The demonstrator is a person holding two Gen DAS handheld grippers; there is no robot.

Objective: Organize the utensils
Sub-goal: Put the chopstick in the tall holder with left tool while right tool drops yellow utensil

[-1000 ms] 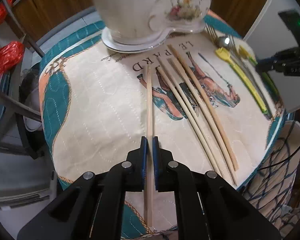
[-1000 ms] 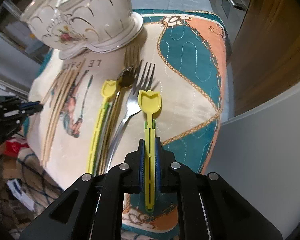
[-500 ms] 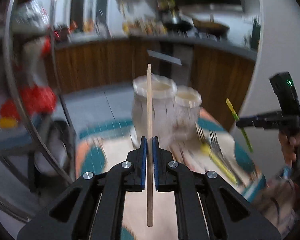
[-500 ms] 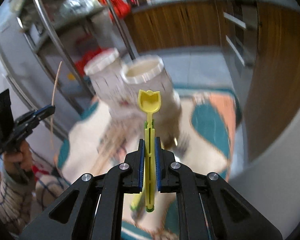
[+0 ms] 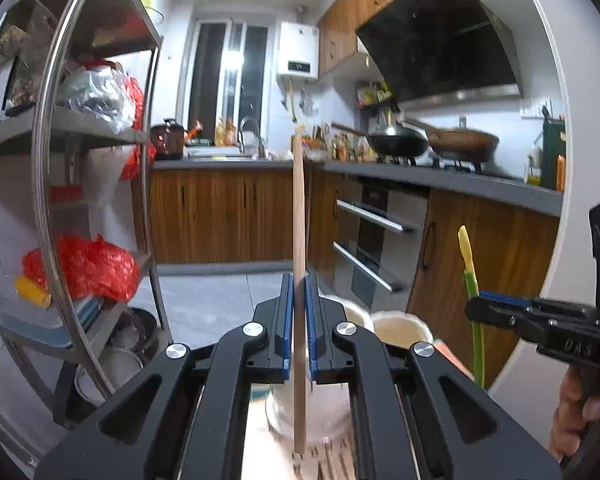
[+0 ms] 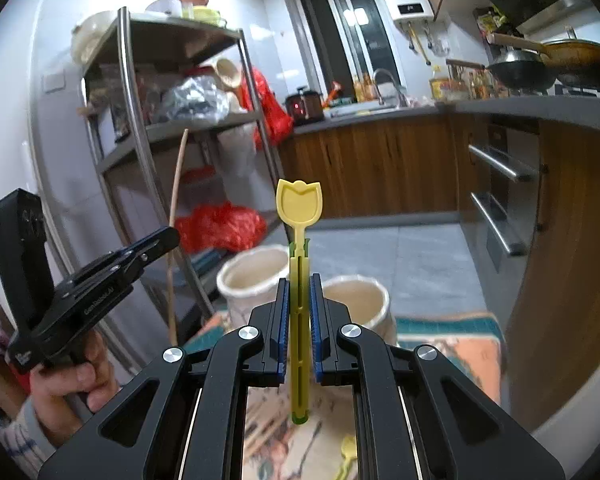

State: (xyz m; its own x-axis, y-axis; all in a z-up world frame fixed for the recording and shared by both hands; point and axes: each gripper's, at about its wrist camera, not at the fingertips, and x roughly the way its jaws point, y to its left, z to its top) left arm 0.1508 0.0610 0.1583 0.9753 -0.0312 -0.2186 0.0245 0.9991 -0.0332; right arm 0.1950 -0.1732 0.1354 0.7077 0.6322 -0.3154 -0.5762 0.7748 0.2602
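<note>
Both tongs have risen, holding chopstick and spoon seemingly upright.

Cool indoor light fills both fisheye views, with a bright glare spot on the window. Edges curve and darken to black; the tablecloth at lower frame blurs.

- My left wrist camera looks forward along my raised fingers, level across the kitchen toward the window, close above two ceramic holders.
- My right wrist camera faces likewise, slightly leftward.
- Both share the holders, steel shelf rack, and each other's gripper.
</note>
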